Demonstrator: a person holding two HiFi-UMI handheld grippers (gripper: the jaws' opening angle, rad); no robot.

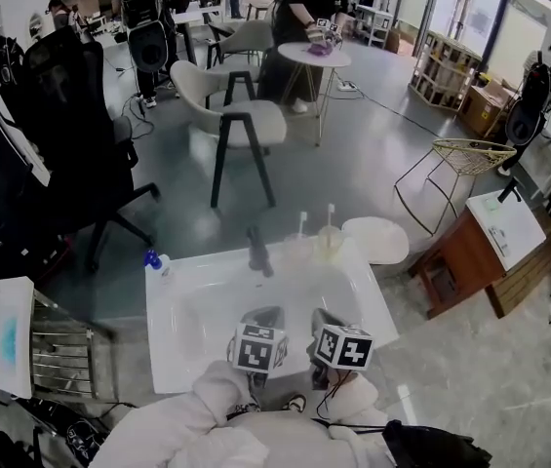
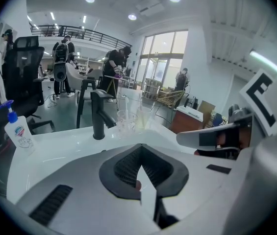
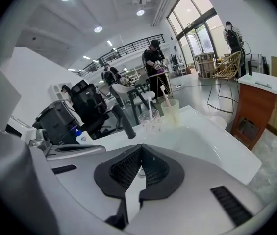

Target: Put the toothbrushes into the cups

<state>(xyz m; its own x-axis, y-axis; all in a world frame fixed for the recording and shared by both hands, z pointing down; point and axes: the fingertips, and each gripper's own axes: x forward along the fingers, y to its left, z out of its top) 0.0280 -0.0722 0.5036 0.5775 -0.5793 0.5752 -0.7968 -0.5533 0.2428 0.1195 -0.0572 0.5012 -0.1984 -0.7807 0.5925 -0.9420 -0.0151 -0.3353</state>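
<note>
Two cups stand at the back rim of the white sink [image 1: 182, 359], right of the black faucet [image 1: 256, 250]. The clear cup [image 1: 297, 248] holds a white toothbrush [image 3: 149, 105]. The pale green cup [image 1: 330, 241] holds a pink toothbrush [image 3: 165, 96]. Both cups also show in the left gripper view, the clear cup [image 2: 124, 121] beside the pale one [image 2: 143, 117]. My left gripper [image 1: 263, 320] and right gripper [image 1: 326, 324] hover side by side over the sink's near edge, well short of the cups. Each is shut with nothing between the jaws, as the left gripper [image 2: 140, 156] and right gripper [image 3: 140, 160] show in their own views.
A soap bottle with a blue pump [image 1: 155, 260] stands at the sink's back left corner. A round white stool [image 1: 374, 239] and a wooden cabinet [image 1: 465, 253] sit to the right. A black office chair [image 1: 70, 115] and a metal rack [image 1: 60, 359] are on the left.
</note>
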